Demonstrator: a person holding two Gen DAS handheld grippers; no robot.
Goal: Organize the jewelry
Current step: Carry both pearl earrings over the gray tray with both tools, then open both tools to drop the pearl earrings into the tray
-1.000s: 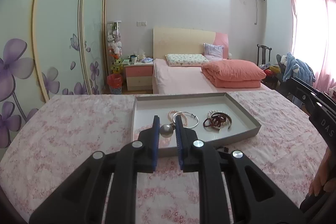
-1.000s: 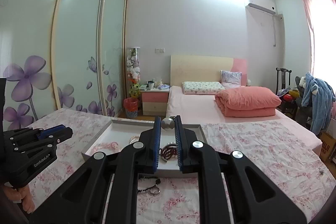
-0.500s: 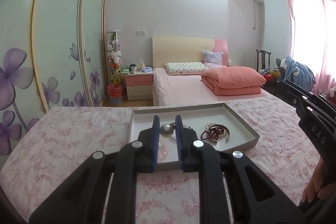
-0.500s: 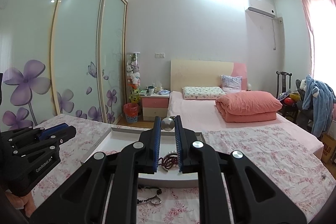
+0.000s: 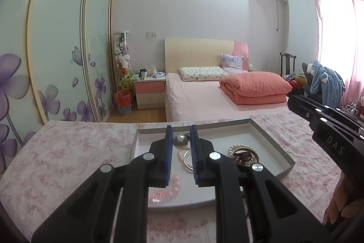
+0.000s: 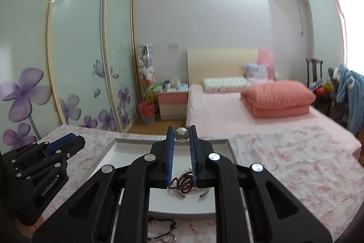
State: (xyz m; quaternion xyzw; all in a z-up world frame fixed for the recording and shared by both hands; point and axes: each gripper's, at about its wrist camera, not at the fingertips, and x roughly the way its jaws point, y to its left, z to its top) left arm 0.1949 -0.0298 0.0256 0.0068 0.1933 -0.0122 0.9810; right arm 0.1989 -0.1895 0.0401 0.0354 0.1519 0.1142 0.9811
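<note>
both hand-held grippers, left [image 5: 180, 140] and right [image 6: 182, 134], clamp pearl beads over the tray [image 5: 270, 140]; bracelets [image 5: 244, 153] inside, dark chain [image 6: 167, 228] outside.

White letters reading "DAS" are showing on the black side of the right gripper [image 5: 295, 104], where it is reaching in from the right edge of the left wrist view. In the right wrist view, "GenRobot.AI" is running in pale print along the black body of the left gripper [image 6: 70, 139]. Nothing else is reading clearly.
</note>
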